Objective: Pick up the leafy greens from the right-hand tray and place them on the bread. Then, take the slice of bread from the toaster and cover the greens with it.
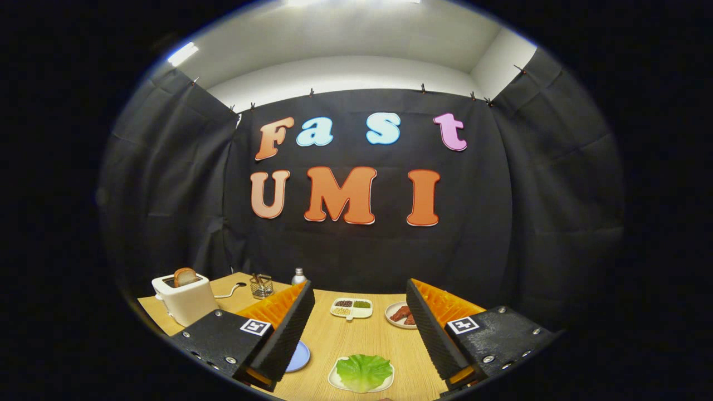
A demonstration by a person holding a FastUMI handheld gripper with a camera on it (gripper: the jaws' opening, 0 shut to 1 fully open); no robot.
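Two fingers of the gripper (pixel 356 328) standing wide apart and holding nothing, hovering above the wooden table (pixel 345 340). Lying between the fingers, low and near, on a small white tray (pixel 384 383): the leafy greens (pixel 363 371), a single pale green lettuce leaf, untouched. Peeking out beside the left finger: a blue plate (pixel 299 356), largely hidden, so unable to tell whether bread is resting on it. Standing well apart at the far left of the table: a white toaster (pixel 184 301) with a slice of bread (pixel 185 276) rising from its slot. Beyond the fingers: a divided condiment dish (pixel 352 308), a plate of meat slices (pixel 402 315), a wire holder (pixel 260 286) and a small bottle (pixel 299 275). Judging the step in hand as the approach to the greens: tipping down, centring the leaf between the fingers, keeping them wide until they are straddling it, then closing gently on a raised fold rather than scraping the tray
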